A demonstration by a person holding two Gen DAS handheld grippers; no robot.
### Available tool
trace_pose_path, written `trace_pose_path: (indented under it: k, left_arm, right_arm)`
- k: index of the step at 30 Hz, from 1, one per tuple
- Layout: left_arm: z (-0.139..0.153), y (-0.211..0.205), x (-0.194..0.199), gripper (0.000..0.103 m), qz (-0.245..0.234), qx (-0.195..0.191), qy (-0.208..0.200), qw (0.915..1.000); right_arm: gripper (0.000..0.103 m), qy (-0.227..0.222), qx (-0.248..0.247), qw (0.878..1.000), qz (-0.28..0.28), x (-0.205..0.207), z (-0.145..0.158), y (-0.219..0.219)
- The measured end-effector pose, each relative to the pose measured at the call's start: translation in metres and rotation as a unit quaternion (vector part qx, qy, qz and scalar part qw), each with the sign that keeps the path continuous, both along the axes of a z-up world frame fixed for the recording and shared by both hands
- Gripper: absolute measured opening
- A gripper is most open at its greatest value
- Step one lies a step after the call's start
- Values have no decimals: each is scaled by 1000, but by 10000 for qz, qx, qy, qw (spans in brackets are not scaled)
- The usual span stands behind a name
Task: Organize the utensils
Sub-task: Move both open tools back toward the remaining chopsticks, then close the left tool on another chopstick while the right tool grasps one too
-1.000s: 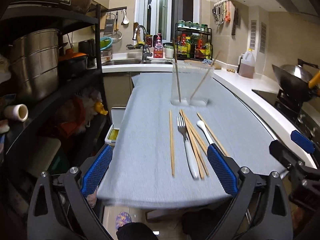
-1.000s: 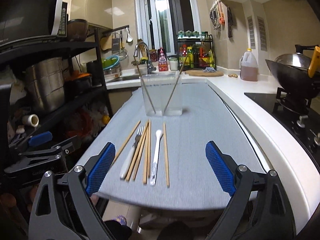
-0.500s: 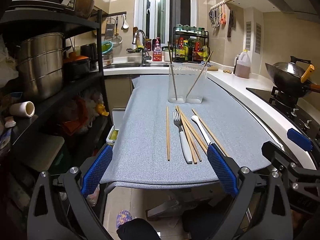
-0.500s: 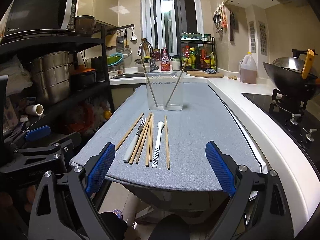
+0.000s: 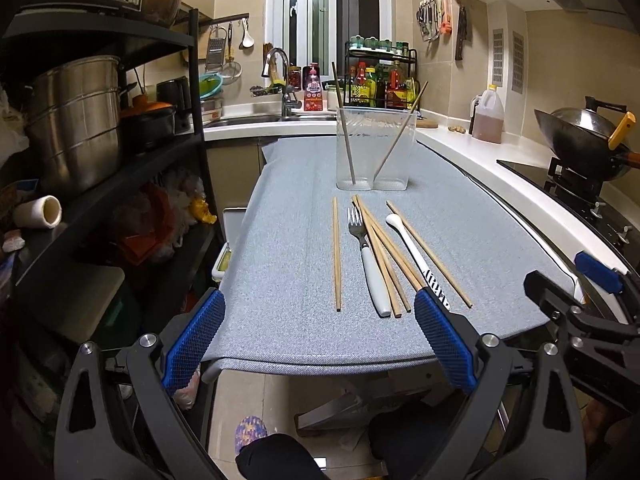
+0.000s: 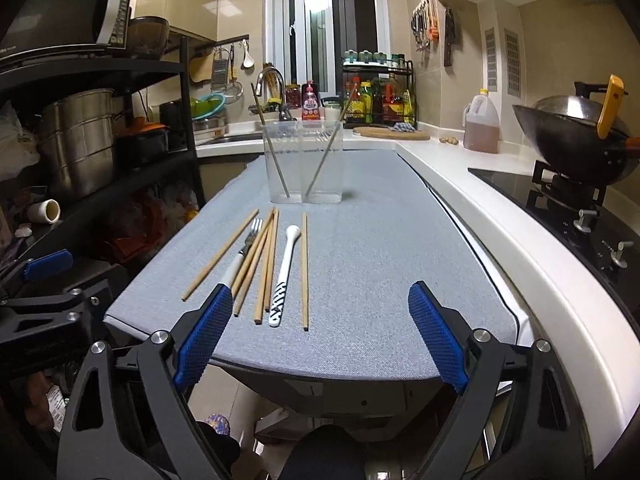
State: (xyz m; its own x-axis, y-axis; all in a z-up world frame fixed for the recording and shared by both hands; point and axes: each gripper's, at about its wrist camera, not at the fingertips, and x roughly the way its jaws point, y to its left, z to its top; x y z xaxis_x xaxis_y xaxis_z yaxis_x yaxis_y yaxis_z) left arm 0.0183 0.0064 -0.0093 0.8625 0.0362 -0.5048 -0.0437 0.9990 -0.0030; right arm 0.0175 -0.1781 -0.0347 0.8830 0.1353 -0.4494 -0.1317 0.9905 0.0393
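Observation:
On the grey mat (image 5: pixel 288 240) lie several wooden chopsticks (image 5: pixel 337 252), a white-handled fork (image 5: pixel 374 276) and a white spoon with a striped handle (image 5: pixel 412 248). Behind them stands a clear two-part container (image 5: pixel 372 148) with one chopstick leaning in each half. My left gripper (image 5: pixel 319 300) hangs open at the mat's front edge, empty, just short of the utensils. My right gripper (image 6: pixel 321 292) is wide, its jaws closing, with nothing between them. The fork (image 6: pixel 248 240), spoon (image 6: pixel 286 272) and container (image 6: pixel 304 160) lie ahead of it.
A black shelf rack with a steel pot (image 5: pixel 76 128) stands close on the left. A white counter (image 6: pixel 500 216) and a stove with a wok (image 6: pixel 576 140) run along the right. Sink and bottle rack (image 5: pixel 380 80) are at the back. A person's leg (image 5: pixel 276 460) shows below.
Both grippers have sunk a little and drawn back toward the mat's front edge, so more floor shows beneath. The right jaws have narrowed slightly. The utensils have not moved.

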Motion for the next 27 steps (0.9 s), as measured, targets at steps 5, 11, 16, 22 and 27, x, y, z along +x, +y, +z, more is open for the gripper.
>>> trace_pose_path:
  k: [5, 11, 16, 22, 27]
  left_arm:
    - [-12, 4, 13, 93, -76, -47, -169, 9998]
    - [-29, 2, 39, 80, -284, -20, -136, 9995]
    - [-48, 1, 69, 61, -431, -44, 76, 9990]
    - [-70, 3, 93, 34, -498, -32, 321, 9982]
    - [-77, 4, 101, 30, -529, -60, 301, 9981]
  right_arm:
    - [76, 101, -51, 9999, -94, 20, -20, -1]
    - [59, 271, -48, 9996, -30, 45, -45, -1]
    - [54, 370, -63, 9993, 0, 63, -59, 1]
    - [54, 411, -5, 9991, 75, 78, -69, 5]
    - [52, 347, 6, 9993, 162, 86, -76, 10]
